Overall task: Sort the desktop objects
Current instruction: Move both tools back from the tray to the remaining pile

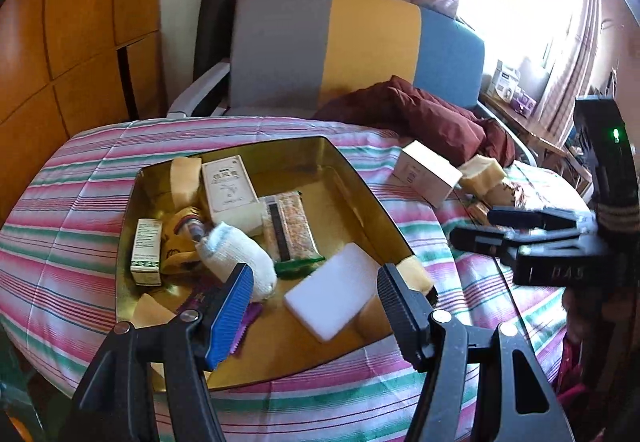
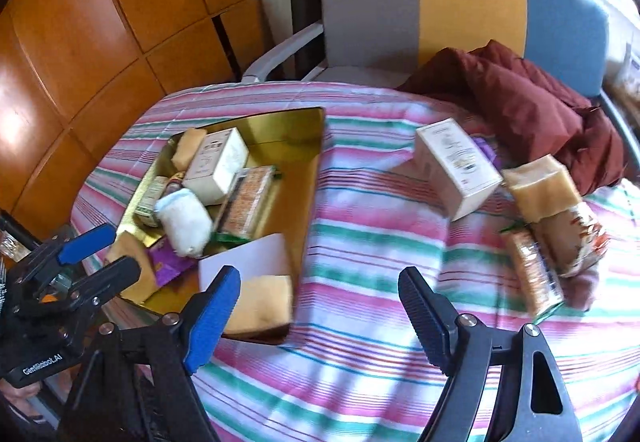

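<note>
A gold tray (image 1: 352, 177) (image 2: 308, 177) on the striped cloth holds several things: a white sponge block (image 1: 332, 294), a snack bar (image 1: 290, 230), a cream box (image 1: 228, 187), a small green box (image 1: 146, 252), a white gauze roll (image 1: 236, 260) and yellow sponges. My left gripper (image 1: 314, 306) is open and empty, above the tray's near side. My right gripper (image 2: 320, 314) is open and empty, over bare cloth right of the tray. On the cloth to the right lie a white box (image 2: 458, 169), a yellow sponge (image 2: 540, 181) and wrapped snack bars (image 2: 536, 274).
A dark red cloth bundle (image 2: 532, 101) lies at the table's far right edge. A grey, yellow and blue chair (image 1: 352, 41) stands behind the table. Wooden cabinets (image 2: 100, 21) line the left wall. The right gripper also shows in the left wrist view (image 1: 472, 226).
</note>
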